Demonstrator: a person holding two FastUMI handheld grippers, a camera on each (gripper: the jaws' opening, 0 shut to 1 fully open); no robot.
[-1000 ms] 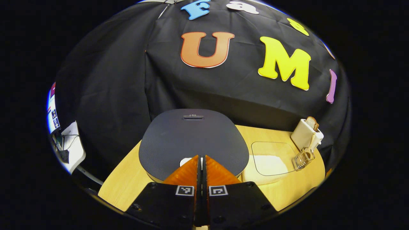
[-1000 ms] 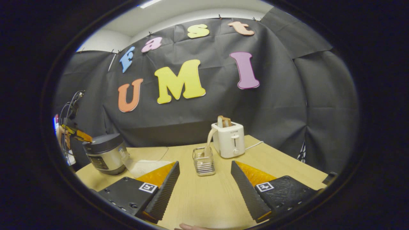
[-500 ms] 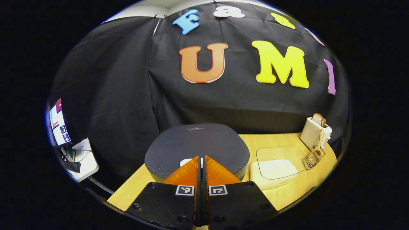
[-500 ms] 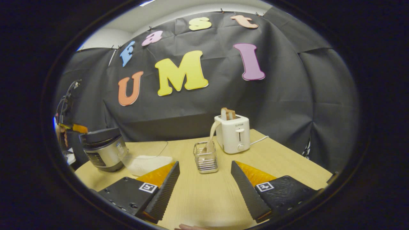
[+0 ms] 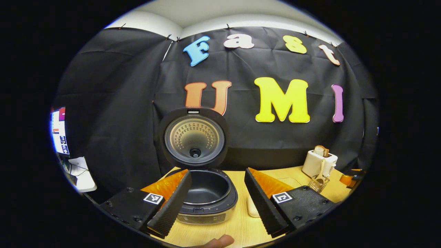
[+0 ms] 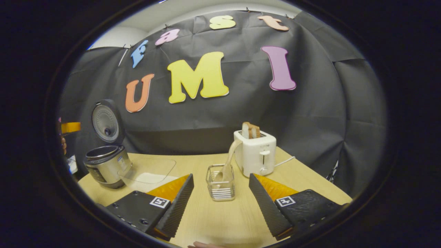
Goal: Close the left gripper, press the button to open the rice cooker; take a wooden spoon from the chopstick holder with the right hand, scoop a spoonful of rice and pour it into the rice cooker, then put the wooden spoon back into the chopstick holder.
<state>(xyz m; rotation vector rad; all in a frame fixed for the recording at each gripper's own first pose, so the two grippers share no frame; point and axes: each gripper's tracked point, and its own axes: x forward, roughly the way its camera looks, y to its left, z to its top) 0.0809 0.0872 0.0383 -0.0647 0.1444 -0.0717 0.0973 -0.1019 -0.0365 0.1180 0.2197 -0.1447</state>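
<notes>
Your right gripper [image 6: 221, 198] sits at the bottom of the right gripper view with its fingers spread wide and nothing between them. Just past it, in the middle of the frame, the wire chopstick holder [image 6: 220, 182] stands on the table [image 6: 310, 182]. The wooden spoon [image 6: 229, 161] stands in it with its bowl down, and its handle leans up to the right toward the white toaster [image 6: 256, 156]. The spoon looks light, stiff and smooth, so pinch the bare handle near the top and lift it straight up, or the light holder may tip.

In the left gripper view, your left gripper [image 5: 217, 198] is wide open too and holds nothing. The rice cooker [image 5: 206, 198] is right behind its fingers at the bottom middle. Its lid [image 5: 193, 137] stands up open, and the dark pot [image 5: 207, 187] inside looks empty. The clear rice tray [image 6: 148, 172] lies at the lower left of the right gripper view, beside the cooker.
</notes>
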